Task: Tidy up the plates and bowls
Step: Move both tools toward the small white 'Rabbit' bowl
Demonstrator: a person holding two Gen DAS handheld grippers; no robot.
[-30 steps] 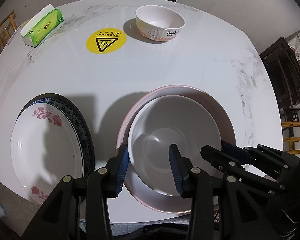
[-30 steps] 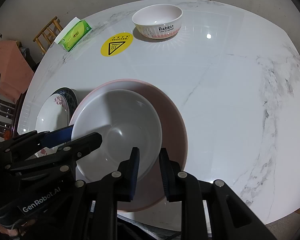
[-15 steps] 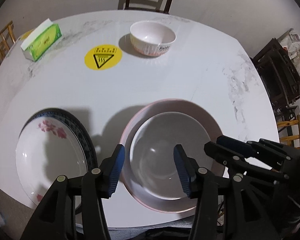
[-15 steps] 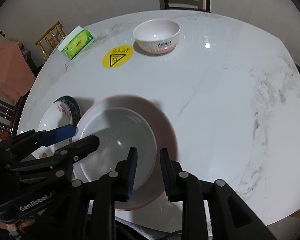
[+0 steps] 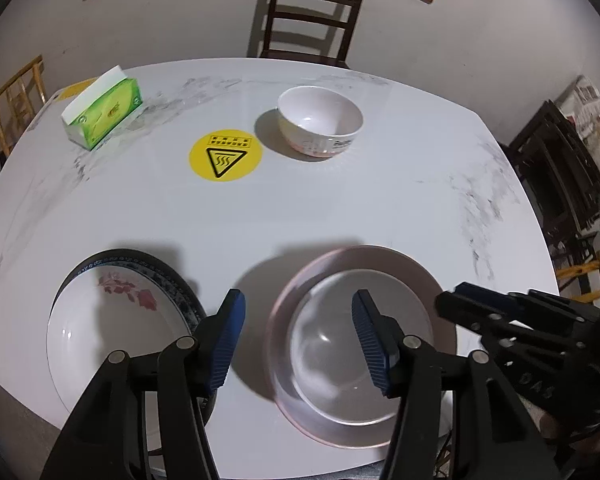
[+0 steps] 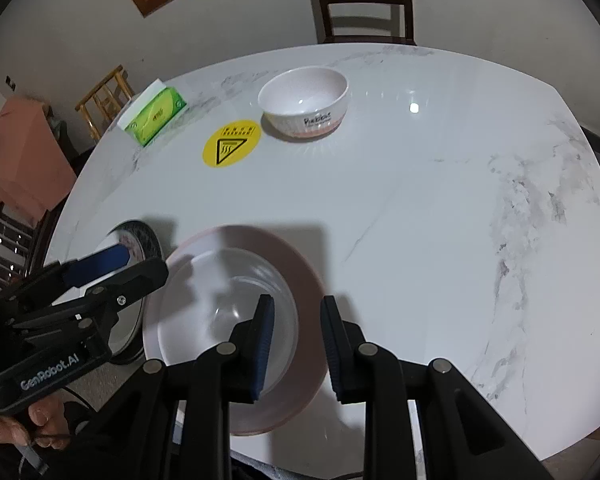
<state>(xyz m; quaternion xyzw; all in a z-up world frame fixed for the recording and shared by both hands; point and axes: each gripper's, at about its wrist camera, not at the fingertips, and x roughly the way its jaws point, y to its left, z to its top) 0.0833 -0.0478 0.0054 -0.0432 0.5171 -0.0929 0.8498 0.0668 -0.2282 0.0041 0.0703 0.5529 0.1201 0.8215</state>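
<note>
A white bowl [image 5: 340,344] [image 6: 220,312] sits inside a pink plate [image 5: 400,268] [image 6: 296,264] at the near edge of the white marble table [image 5: 340,208]. A floral plate [image 5: 112,320] rests on a dark-rimmed plate [image 5: 168,272] to the left. A white "Rabbit" bowl [image 5: 320,124] [image 6: 304,100] stands at the back. My left gripper [image 5: 298,336] is open and empty above the pink plate's left rim. My right gripper [image 6: 296,340] is open and empty above the pink plate's right side.
A green tissue box [image 5: 104,112] [image 6: 156,114] lies at the back left. A yellow hot-surface sticker [image 5: 225,155] [image 6: 232,143] is on the table. A wooden chair [image 5: 308,12] stands behind the table; dark furniture [image 5: 560,160] stands at the right.
Both grippers have pulled back and risen away from the white bowl. The left jaws have opened wider and the right jaws have opened. The bowl stays in the pink plate.
</note>
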